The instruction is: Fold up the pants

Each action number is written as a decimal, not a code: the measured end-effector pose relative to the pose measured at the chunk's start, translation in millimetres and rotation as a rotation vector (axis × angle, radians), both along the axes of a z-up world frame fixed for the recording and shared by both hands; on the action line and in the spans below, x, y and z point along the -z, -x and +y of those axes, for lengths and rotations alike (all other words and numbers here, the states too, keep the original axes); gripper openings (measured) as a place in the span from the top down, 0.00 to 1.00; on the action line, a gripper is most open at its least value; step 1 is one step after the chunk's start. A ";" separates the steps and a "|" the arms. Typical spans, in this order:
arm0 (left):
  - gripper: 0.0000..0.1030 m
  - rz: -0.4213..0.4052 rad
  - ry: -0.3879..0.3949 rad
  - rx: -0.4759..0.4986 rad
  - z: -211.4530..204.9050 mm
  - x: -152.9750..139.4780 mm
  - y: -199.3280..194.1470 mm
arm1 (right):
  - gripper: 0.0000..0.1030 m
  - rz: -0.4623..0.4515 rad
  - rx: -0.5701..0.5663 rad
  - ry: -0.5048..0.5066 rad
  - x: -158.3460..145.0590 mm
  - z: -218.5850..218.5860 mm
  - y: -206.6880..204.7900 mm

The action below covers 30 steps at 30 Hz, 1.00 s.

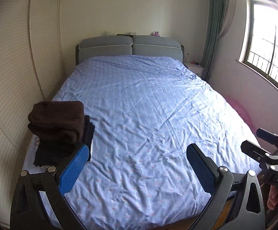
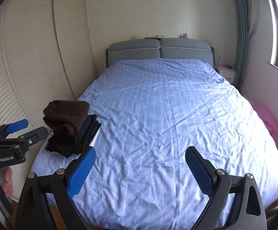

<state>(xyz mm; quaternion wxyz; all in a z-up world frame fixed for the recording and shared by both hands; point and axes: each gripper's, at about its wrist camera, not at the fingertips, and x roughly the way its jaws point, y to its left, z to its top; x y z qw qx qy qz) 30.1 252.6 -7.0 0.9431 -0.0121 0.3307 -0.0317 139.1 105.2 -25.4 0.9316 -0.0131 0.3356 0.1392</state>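
A stack of folded pants (image 1: 59, 126) (image 2: 71, 128) sits on the near left part of the bed, a dark brown pair on top of black ones. My left gripper (image 1: 138, 150) hangs open over the foot of the bed, to the right of the stack, with nothing between its blue pads. My right gripper (image 2: 140, 153) is open too and empty, above the near middle of the blue cover (image 2: 167, 115). Each gripper shows at the edge of the other's view: the right one (image 1: 261, 140), the left one (image 2: 29, 127).
The bed's blue checked cover (image 1: 148, 105) is wrinkled, with a grey headboard (image 1: 131, 47) behind. Slatted wardrobe doors (image 2: 33, 57) stand left. A white nightstand (image 2: 226, 74), curtain, window (image 1: 269, 44) and a pink heap (image 2: 271, 126) lie right.
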 end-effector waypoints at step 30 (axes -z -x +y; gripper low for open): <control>0.00 -0.063 -0.004 0.111 -138.6 -24.4 47.9 | 0.08 -0.040 0.098 -0.049 -18.8 -157.3 56.2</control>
